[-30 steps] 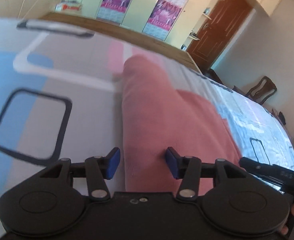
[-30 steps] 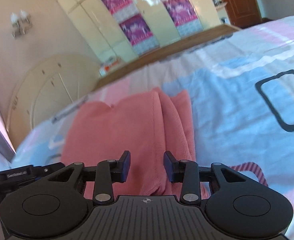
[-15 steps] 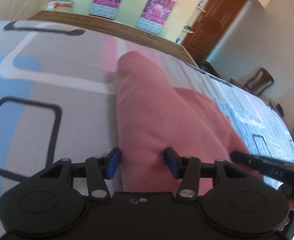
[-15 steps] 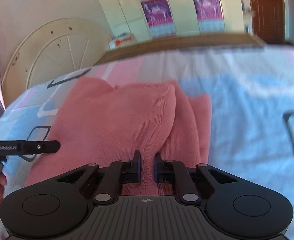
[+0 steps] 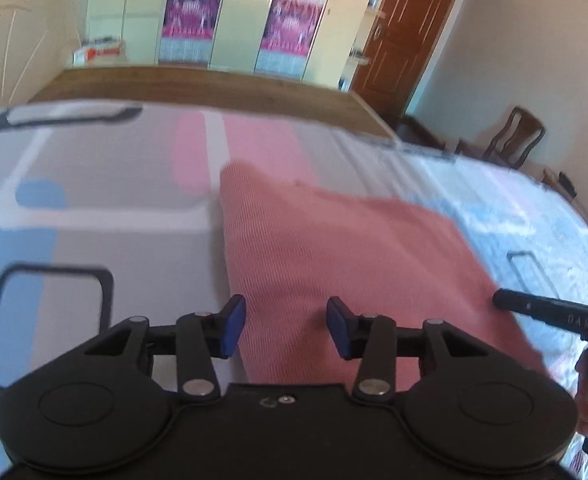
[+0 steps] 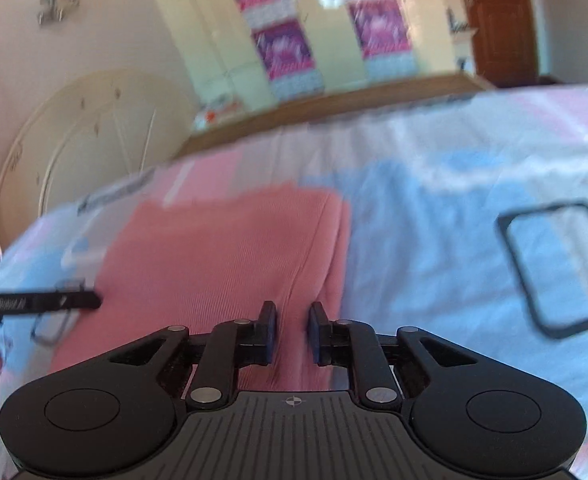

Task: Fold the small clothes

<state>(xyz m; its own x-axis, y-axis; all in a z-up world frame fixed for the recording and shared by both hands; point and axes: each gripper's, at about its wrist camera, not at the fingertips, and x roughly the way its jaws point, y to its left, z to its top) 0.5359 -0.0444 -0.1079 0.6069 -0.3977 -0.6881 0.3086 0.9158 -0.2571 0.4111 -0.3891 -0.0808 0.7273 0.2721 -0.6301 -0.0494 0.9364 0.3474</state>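
Hovering over the pink garment (image 5: 334, 248) on the patterned bedsheet (image 5: 94, 200), my left gripper (image 5: 286, 326) stands part open above its near edge; my right gripper (image 6: 292, 332) (fabric ridge between the pads) is narrow and opening.

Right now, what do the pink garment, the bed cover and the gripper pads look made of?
Pink garment: soft knit fabric, matte; fine ribbed lines show across it. Bed cover: thin printed woven cloth, likely cotton or a blend; flat colour blocks, slight wrinkles. Left gripper pads: blue, dull, probably rubber or foam on black plastic fingers; blur leaves it open.
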